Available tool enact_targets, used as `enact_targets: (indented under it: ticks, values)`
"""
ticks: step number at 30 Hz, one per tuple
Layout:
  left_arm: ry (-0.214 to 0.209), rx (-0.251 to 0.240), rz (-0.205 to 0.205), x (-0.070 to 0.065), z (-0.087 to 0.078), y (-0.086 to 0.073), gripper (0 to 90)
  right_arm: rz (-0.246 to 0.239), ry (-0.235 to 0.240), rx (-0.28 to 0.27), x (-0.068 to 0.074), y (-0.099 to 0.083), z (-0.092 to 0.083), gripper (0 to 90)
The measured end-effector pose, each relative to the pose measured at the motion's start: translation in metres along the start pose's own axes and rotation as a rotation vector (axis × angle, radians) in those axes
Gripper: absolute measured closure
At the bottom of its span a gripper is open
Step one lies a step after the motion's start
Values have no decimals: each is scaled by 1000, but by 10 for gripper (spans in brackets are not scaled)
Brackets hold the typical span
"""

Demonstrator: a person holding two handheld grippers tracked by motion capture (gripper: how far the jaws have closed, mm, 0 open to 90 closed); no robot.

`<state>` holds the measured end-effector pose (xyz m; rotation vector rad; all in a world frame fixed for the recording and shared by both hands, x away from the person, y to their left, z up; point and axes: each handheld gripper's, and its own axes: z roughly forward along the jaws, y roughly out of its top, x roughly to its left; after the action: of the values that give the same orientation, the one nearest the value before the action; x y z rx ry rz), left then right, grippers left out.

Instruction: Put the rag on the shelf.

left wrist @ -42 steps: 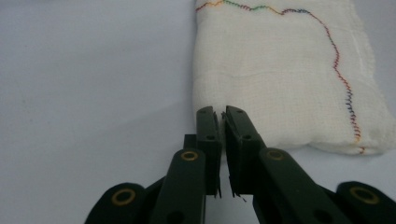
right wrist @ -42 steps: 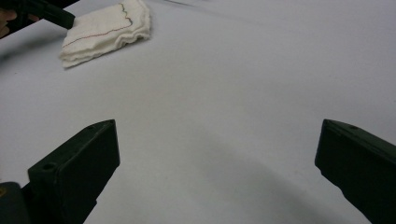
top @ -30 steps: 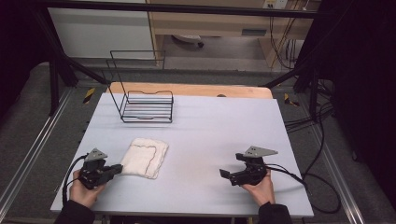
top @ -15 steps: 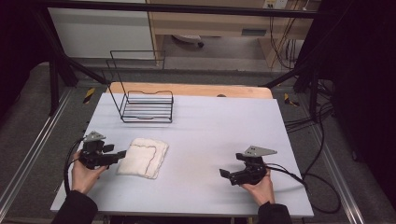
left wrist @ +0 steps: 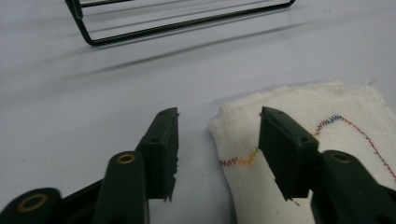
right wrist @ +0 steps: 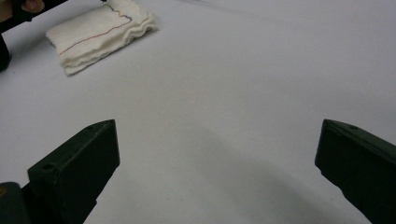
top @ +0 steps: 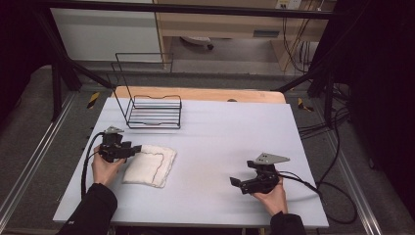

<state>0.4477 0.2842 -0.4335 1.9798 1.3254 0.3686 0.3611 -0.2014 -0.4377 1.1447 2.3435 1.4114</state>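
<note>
Left gripper [left wrist: 218,140]: we have just been closing it, half open; cloth [left wrist: 327,140] corner between jaws, unpinched.
Right gripper [right wrist: 217,154]: wide open, empty, farther.

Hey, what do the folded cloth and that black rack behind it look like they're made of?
The folded cloth looks like soft, off-white cotton terry or woven towelling: matte, nubbly surface, stacked wavy layer edges, and a multicoloured stitched line across it. The rack appears to be thin metal wire with a black coating, judging by its slim, straight rods and bent corners; whether the coating is paint or plastic cannot be told.
</note>
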Motion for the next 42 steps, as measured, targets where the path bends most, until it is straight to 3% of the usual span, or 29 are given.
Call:
enact_targets:
  ticks: [11,19,30,38,42]
  values:
    - [-26,32,-2,-2,11,-1,724,6,-2,0,1,2,2,5]
    - [-21,30,16,-5,13,-2,780,-14,7,-8,11,16,17,5]
    - [-22,22,56,-7,13,-3,803,27,0,0,35,50,71,9]
    - [-29,17,48,-5,13,-4,803,27,13,22,53,72,118,19]
    - [-25,16,54,-6,13,-4,802,33,18,22,58,78,133,23]
